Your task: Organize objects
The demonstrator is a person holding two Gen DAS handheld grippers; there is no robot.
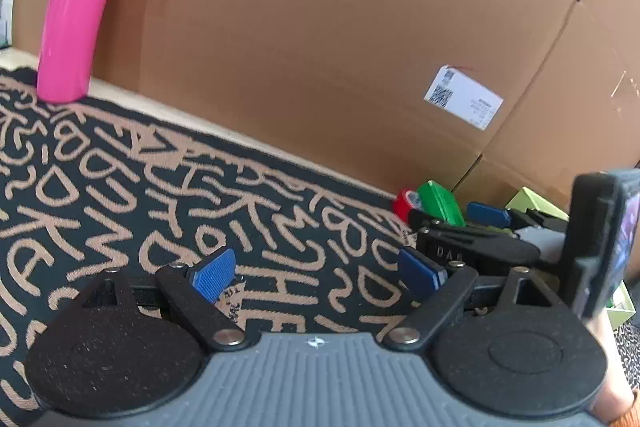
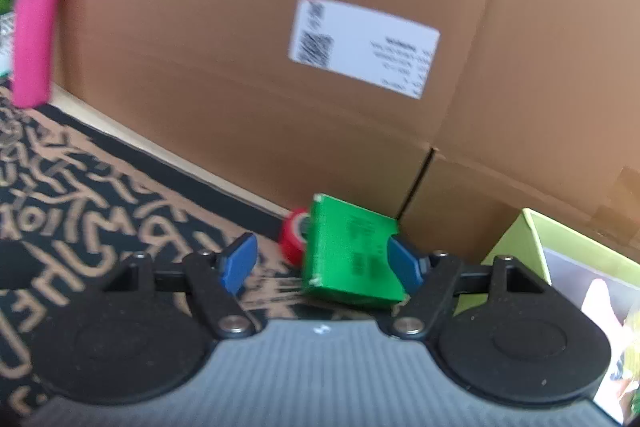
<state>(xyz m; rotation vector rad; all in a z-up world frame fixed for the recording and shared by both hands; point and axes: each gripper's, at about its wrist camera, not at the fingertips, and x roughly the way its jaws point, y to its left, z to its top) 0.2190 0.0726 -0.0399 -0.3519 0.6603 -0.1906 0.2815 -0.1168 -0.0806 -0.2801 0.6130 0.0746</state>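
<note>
Green box lies tilted beside a red tape roll.

Your left gripper points down at a slant, its two blue pads standing wide apart with nothing between them. Your right gripper is tilted down much the same way, and its view is blurred. Its jaws stand partly open: the right pad lies against the edge of a green box, while the left pad stands clear of the box with a gap between, so the box is not clamped. In the left wrist view your right gripper appears at the far right, ahead of your left gripper, and a bit of your hand shows at the lower right edge.
</note>
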